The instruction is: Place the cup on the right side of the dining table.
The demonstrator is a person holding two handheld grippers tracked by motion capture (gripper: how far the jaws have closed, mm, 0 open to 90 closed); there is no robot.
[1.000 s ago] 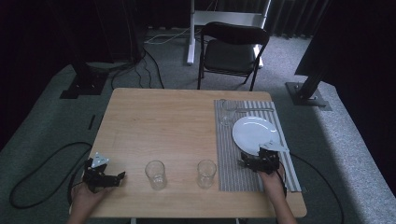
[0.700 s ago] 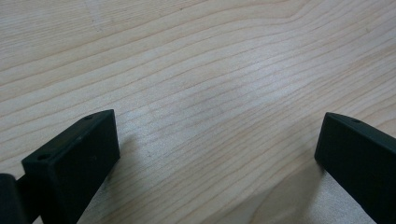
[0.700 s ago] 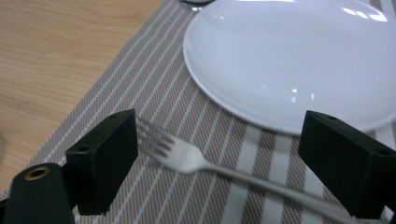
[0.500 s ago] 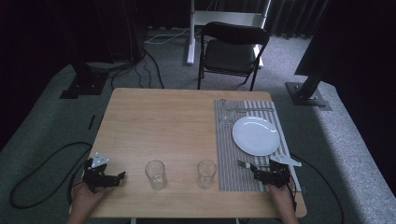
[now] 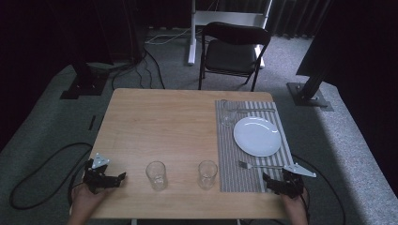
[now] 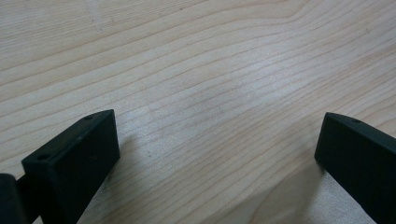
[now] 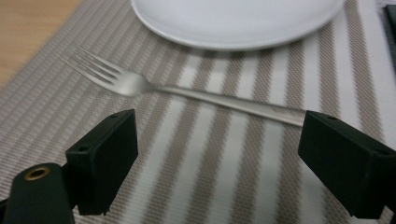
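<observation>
Left gripper [image 5: 104, 177] is parked at the near-left corner of the worktop [image 5: 169, 126], jaws spread wide w/ nothing but bare wood seen between them. Two glasses [image 5: 156, 175] are lined up btwn the grippers. Right gripper [image 5: 283, 182] is held low over the striped placemat [image 7: 196, 154], jaws wide too; the fork [image 7: 187, 91] is seen lying crosswise just beyond the jaw tips, untouched, w/ the plate [image 7: 238, 23] past it.

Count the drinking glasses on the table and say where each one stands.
3. One clear glass stands on bare wood near the front edge, a second glass to its right beside the striped placemat, and a third glass on the placemat's far left corner.
</observation>
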